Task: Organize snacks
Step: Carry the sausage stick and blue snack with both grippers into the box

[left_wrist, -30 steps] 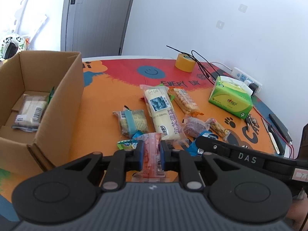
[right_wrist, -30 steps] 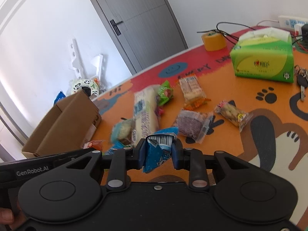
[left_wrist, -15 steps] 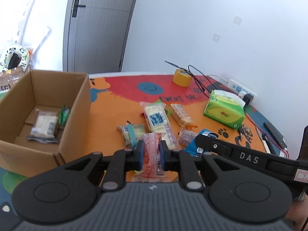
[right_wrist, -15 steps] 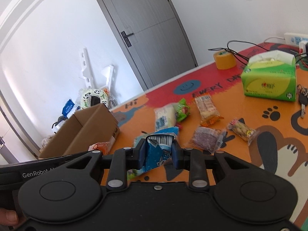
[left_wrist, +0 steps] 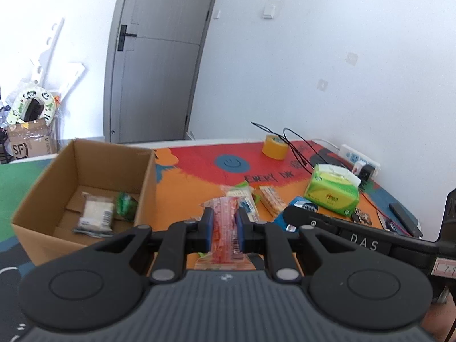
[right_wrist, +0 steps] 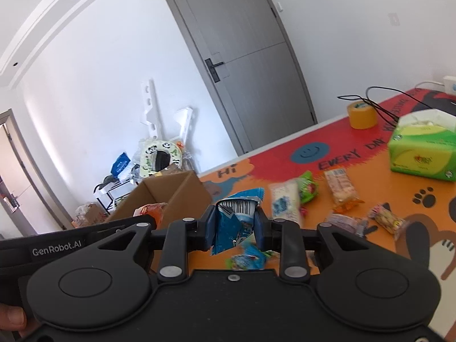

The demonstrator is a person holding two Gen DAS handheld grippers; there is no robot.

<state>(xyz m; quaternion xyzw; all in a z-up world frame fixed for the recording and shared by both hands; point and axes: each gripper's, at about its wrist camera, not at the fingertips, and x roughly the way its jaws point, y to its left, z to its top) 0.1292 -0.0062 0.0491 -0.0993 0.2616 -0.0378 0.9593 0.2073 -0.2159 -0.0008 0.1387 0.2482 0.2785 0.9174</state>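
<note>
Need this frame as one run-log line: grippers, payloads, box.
left gripper: shut on red packet | right gripper: shut on blue packet | cardboard box: two snacks inside

wrist views, angled down, shared table (left_wrist: pixel 182 188)

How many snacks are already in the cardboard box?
2 show in the cardboard box: a white packet on its floor, and a green packet right beside it by the near wall. That wall could hide more.

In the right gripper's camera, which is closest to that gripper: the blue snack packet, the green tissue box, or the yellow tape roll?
1. Blue snack packet: clamped in the right gripper.
2. Green tissue box: right side of the table.
3. Yellow tape roll: far edge, beyond the box.
</note>
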